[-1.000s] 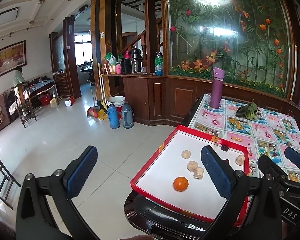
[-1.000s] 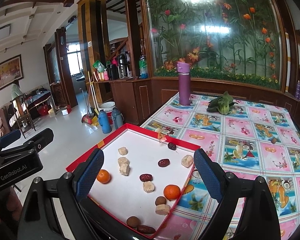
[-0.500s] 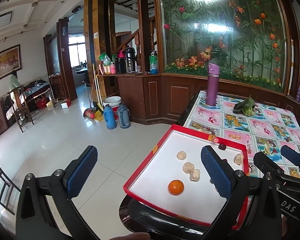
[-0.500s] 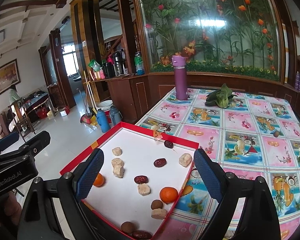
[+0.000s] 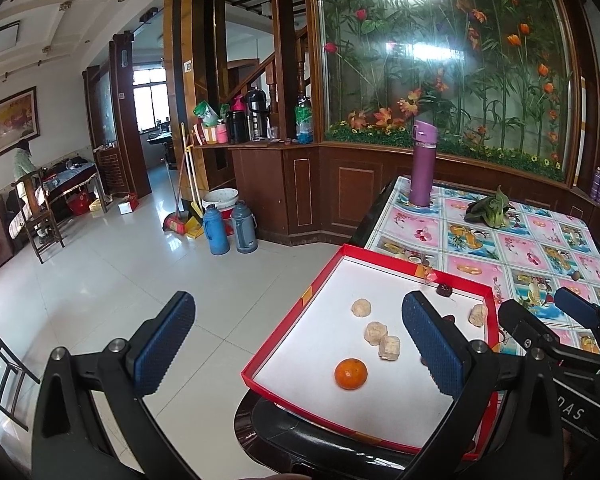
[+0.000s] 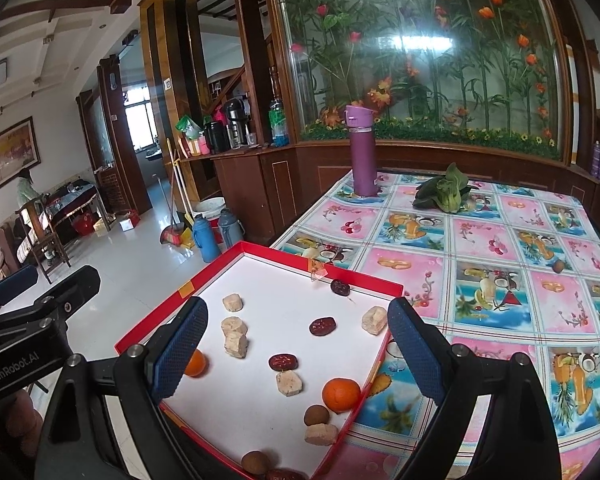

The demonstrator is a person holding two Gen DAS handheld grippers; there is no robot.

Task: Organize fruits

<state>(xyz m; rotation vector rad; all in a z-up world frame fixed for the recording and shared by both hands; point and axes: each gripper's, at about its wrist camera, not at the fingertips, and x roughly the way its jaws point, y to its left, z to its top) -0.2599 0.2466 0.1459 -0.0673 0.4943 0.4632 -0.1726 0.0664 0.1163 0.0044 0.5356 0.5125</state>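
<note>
A red-rimmed white tray (image 6: 380, 280) (image 5: 284, 336) sits on the table's near left corner. It holds two oranges, one near the right rim (image 6: 341, 395) and one at the left (image 5: 351, 373), several dark red dates (image 6: 322, 326), pale cakes (image 6: 235, 343) and brown round fruits (image 6: 316, 416). My right gripper (image 6: 292, 350) hovers open above the tray with nothing between its fingers. My left gripper (image 5: 298, 346) is open too, straddling the tray's left rim, empty. The left orange is half hidden behind my right gripper's left finger in the right wrist view.
The table wears a fruit-print cloth (image 6: 492, 256). A purple bottle (image 6: 362, 152) and a leafy green vegetable (image 6: 444, 190) stand at its far side. A small brown fruit (image 6: 558, 266) lies on the cloth at right. Tiled floor (image 5: 120, 272) and two thermos flasks (image 5: 230, 230) lie left.
Both grippers have risen and pulled back a little, so the tray sits lower in both views. Both stay open and nothing in the tray has moved.
</note>
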